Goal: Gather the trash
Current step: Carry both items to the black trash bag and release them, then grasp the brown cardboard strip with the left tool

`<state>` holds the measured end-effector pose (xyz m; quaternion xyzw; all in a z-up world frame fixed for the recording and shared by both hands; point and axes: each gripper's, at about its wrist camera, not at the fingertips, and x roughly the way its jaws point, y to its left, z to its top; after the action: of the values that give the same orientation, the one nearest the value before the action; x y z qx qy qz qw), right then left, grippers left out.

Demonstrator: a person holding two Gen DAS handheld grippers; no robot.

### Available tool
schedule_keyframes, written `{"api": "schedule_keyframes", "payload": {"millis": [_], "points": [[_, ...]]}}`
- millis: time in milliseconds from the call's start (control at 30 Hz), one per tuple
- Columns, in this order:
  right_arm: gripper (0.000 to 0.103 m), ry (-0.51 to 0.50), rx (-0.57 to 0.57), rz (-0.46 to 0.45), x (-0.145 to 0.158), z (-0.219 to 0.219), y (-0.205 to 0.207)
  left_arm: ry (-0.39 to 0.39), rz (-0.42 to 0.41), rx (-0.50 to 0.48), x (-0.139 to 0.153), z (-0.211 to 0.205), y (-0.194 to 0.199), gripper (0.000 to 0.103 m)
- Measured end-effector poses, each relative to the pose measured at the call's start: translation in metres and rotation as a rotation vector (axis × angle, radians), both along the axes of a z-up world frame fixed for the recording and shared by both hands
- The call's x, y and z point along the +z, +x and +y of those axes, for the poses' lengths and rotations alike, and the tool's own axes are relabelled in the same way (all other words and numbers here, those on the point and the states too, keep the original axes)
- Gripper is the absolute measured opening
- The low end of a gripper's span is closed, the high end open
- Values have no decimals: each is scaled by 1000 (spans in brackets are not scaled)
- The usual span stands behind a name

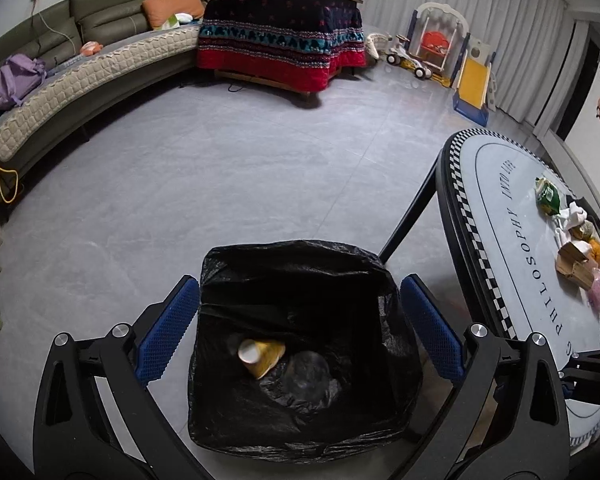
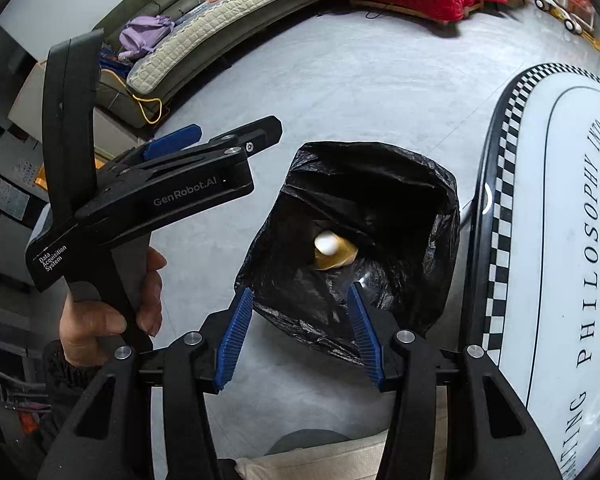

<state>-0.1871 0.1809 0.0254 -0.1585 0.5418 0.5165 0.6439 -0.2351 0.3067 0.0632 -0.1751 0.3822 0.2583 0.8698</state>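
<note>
A bin lined with a black trash bag (image 1: 300,276) stands on the floor beside the table. A yellow paper cup (image 1: 262,356) and a clear plastic piece (image 1: 308,372) lie at its bottom. My left gripper (image 1: 300,320) is open and empty, straddling the bin's mouth from above. In the right wrist view the bag (image 2: 380,184) and the cup (image 2: 334,250) show too. My right gripper (image 2: 300,320) is open and empty above the bin's near rim. The left gripper (image 2: 188,136) shows at the left, held by a hand. Trash lies on the table: a green packet (image 1: 548,196), white tissue (image 1: 572,218), cardboard pieces (image 1: 574,264).
The oval table (image 1: 496,216) with a checkered rim stands to the right; it also shows in the right wrist view (image 2: 548,240). A curved sofa (image 1: 80,76), a blanket-covered table (image 1: 284,36) and toys (image 1: 436,48) lie beyond the grey floor (image 1: 220,168).
</note>
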Motion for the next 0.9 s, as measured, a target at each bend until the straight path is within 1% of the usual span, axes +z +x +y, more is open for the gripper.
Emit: {"api": "schedule_keyframes", "payload": {"millis": [100,200,300,367,533,600,767,900], "points": [[51,12,-24,-1,2,-12,10,2,-5,-23,2,-7,3,97],[51,26,-50,2,6,-37,24,7,-2,-51,5,-20,15,97],[51,36,-88,-2,13,-59,37,9,-4,-94,10,-35,27,97],[51,41,-120,-9,15,-77,48,15,-7,-139,14,-50,38,97],[51,43,-229,-30,25,-131,85,43,-11,-295,26,-92,73,97],[51,41,-278,-40,30,-153,99,44,-10,-375,29,-109,88,97],[54,36,-422,-57,36,-216,133,77,3,-535,31,-154,125,97],[54,30,-532,-56,36,-264,160,96,31,-660,29,-191,154,97]]}}
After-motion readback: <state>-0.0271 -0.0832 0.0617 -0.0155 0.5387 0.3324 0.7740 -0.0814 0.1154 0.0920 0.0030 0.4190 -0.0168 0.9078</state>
